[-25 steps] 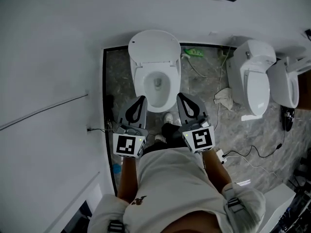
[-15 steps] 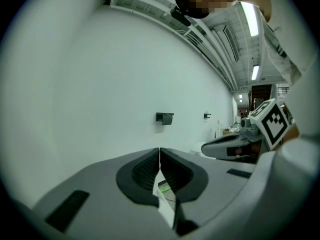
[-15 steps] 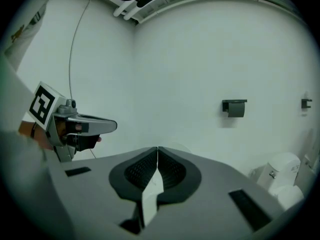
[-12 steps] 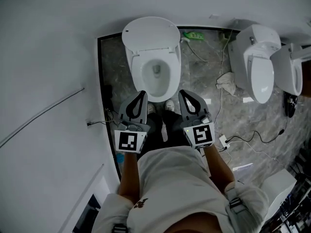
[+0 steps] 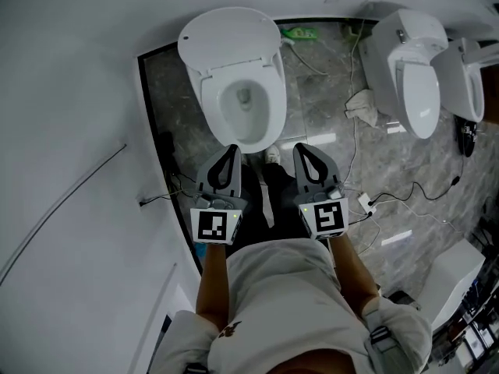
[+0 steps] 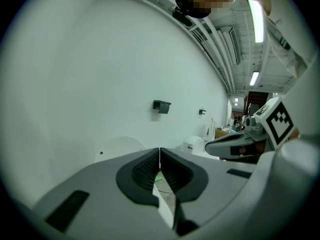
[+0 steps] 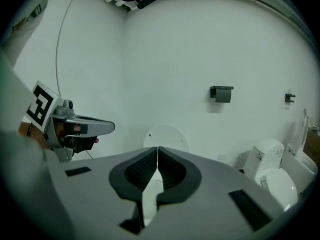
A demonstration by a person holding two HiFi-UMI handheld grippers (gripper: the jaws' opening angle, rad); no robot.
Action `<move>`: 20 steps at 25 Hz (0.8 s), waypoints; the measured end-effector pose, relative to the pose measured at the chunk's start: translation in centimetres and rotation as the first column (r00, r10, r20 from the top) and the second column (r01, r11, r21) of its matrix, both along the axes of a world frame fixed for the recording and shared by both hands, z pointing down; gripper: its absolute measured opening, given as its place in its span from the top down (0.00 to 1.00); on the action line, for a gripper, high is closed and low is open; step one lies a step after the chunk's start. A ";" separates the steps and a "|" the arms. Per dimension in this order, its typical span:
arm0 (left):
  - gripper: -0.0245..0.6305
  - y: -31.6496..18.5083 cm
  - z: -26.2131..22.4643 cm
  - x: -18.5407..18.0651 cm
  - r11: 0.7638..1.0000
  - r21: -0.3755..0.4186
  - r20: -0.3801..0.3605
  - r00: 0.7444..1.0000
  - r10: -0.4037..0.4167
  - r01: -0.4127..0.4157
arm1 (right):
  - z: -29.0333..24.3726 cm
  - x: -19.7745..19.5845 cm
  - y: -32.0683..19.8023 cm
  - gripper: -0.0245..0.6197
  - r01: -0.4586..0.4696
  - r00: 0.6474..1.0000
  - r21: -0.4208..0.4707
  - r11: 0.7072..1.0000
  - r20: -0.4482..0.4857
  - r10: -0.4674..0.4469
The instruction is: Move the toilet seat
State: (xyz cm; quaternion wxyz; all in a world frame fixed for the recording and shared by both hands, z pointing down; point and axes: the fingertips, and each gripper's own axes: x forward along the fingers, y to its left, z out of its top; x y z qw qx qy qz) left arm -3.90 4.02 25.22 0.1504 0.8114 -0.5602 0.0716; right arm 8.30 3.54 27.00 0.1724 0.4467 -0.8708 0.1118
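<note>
A white toilet stands against the wall, with its lid point(image 5: 230, 37) raised and the seat ring point(image 5: 243, 104) lying round the open bowl. My left gripper point(image 5: 231, 149) and right gripper point(image 5: 300, 148) are side by side just short of the bowl's front rim, both shut and empty, touching nothing. In the left gripper view the shut jaws meet at my left gripper point(image 6: 159, 151), with the lid point(image 6: 120, 146) beyond and the right gripper point(image 6: 240, 144) alongside. In the right gripper view my right gripper point(image 7: 158, 149) points at the lid point(image 7: 166, 134), with the left gripper point(image 7: 75, 129) to its left.
Two more white toilets point(image 5: 413, 68) point(image 5: 468, 76) stand to the right. A crumpled white rag point(image 5: 360, 107), a green item point(image 5: 300, 32), cables and a power strip point(image 5: 365, 202) lie on the marble floor. A white wall point(image 5: 70, 131) runs close on the left. A black holder point(image 7: 221, 93) hangs on the wall.
The toilet has slid up and left in the head view, and the two grippers now sit closer to the bowl's front rim. Both stay shut.
</note>
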 end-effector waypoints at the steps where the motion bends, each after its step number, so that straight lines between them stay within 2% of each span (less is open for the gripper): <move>1: 0.93 0.2 0.6 0.0 1.000 -0.011 -0.003 1.000 0.008 -0.008 | 0.2 -0.1 0.1 0.93 -0.014 1.000 0.004 1.000 0.000 0.014; 5: 0.93 0.6 3.7 -1.0 0.999 -0.037 0.024 0.999 0.034 -0.033 | 1.8 -0.7 0.6 0.93 -0.049 0.999 -0.008 0.999 -0.020 0.049; 12: 0.93 0.9 7.1 -2.0 0.995 -0.084 0.005 0.999 0.048 -0.047 | 4.6 -1.9 1.6 0.93 -0.083 0.996 -0.026 0.996 -0.029 0.082; 20: 0.93 0.8 11.3 -3.4 0.993 -0.097 0.011 0.997 0.075 -0.073 | 9.1 -2.9 1.8 0.93 -0.115 0.992 -0.067 0.991 -0.061 0.111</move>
